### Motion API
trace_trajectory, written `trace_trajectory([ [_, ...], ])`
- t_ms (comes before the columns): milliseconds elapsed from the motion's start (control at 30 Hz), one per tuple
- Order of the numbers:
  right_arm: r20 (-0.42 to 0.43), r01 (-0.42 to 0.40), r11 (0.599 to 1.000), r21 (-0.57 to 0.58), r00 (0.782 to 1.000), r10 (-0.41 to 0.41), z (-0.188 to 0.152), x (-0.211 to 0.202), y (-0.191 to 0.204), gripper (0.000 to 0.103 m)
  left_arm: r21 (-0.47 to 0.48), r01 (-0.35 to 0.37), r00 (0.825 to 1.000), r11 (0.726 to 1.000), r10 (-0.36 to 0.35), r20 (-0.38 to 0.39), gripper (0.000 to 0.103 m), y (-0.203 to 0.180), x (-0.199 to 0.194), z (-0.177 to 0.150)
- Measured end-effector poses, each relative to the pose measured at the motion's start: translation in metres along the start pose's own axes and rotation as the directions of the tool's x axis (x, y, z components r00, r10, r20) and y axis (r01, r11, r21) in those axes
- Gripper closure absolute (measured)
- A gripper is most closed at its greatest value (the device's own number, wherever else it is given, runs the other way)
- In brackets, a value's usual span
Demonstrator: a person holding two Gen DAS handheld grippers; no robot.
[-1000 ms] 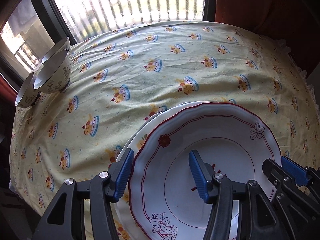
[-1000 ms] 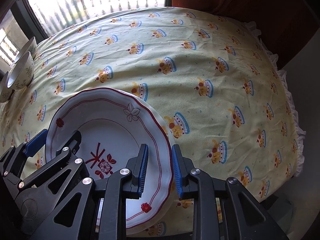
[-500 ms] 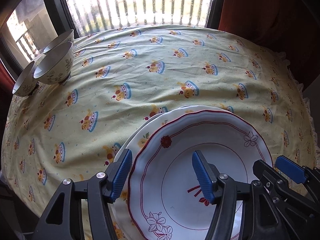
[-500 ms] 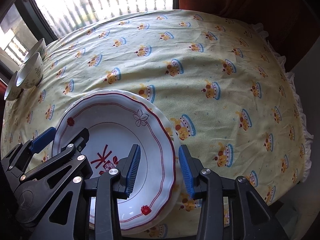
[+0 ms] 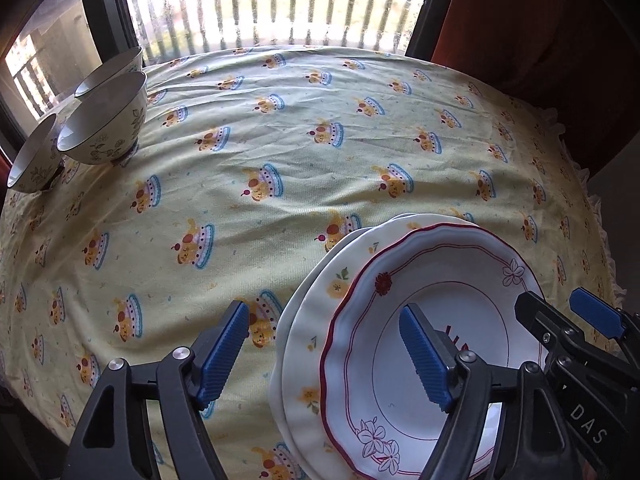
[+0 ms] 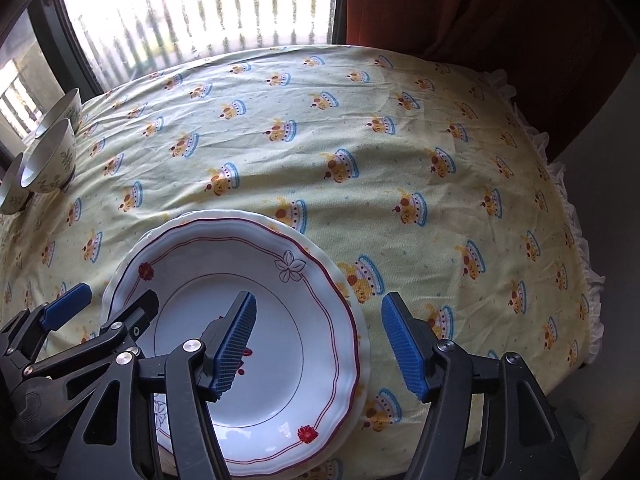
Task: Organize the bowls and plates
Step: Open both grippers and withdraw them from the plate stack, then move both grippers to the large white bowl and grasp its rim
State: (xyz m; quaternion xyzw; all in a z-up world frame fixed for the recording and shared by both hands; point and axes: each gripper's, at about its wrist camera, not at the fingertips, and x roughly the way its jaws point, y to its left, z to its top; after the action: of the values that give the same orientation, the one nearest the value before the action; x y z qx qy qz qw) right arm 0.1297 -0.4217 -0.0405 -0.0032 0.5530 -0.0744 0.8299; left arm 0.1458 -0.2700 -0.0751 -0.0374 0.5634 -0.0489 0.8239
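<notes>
A white plate with a red scalloped line and flowers (image 5: pixel 472 280) (image 6: pixel 304 320) lies on top of a stack of plates; a yellow-flowered plate (image 5: pixel 320 320) shows under it. The stack sits near the front edge of the table. My left gripper (image 5: pixel 324 356) is open, its jaws astride the stack's left rim, holding nothing. My right gripper (image 6: pixel 320 344) is open, its jaws astride the top plate's right rim, holding nothing. Three floral bowls (image 5: pixel 104 120) (image 6: pixel 48 156) stand at the far left by the window.
The table wears a yellow cloth with a cupcake print (image 5: pixel 280 140) (image 6: pixel 400 140). A window with bars (image 5: pixel 280 0) is behind it and a red curtain (image 6: pixel 480 0) at the right. The cloth's frilled edge (image 6: pixel 576 240) drops off on the right.
My right gripper has opened wide and let go of the top plate's rim. Both grippers have drawn back and up a little; the left stays open.
</notes>
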Motion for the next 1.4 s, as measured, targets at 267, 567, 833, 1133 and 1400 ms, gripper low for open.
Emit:
trace_trajectory([
  [267, 0.007, 0.081, 0.995, 0.053, 0.997, -0.081, 0.006, -0.010, 0.037, 0.034, 0.055, 0.064, 0.998, 0.996, -0.064, -0.007, 0.023, 0.038, -0.009, 0.016],
  [567, 0.010, 0.121, 0.987, 0.106, 0.992, -0.123, 0.022, -0.023, 0.092, 0.034, 0.073, 0.116, 0.993, 0.991, -0.117, 0.012, 0.023, 0.094, -0.017, 0.039],
  [833, 0.034, 0.161, 0.974, 0.160, 0.985, -0.168, 0.033, -0.026, 0.147, 0.034, 0.132, 0.135, 0.989, 0.982, -0.142, 0.044, 0.024, 0.143, -0.021, 0.068],
  [1133, 0.069, 0.188, 0.961, 0.203, 0.976, -0.206, 0.061, -0.036, 0.207, 0.034, 0.130, 0.150, 0.984, 0.980, -0.161, 0.076, 0.028, 0.195, -0.034, 0.118],
  [1400, 0.085, 0.160, 0.971, 0.179, 0.981, -0.177, 0.093, -0.031, 0.246, 0.034, 0.048, 0.132, 0.988, 0.990, -0.135, 0.074, 0.034, 0.238, -0.022, 0.143],
])
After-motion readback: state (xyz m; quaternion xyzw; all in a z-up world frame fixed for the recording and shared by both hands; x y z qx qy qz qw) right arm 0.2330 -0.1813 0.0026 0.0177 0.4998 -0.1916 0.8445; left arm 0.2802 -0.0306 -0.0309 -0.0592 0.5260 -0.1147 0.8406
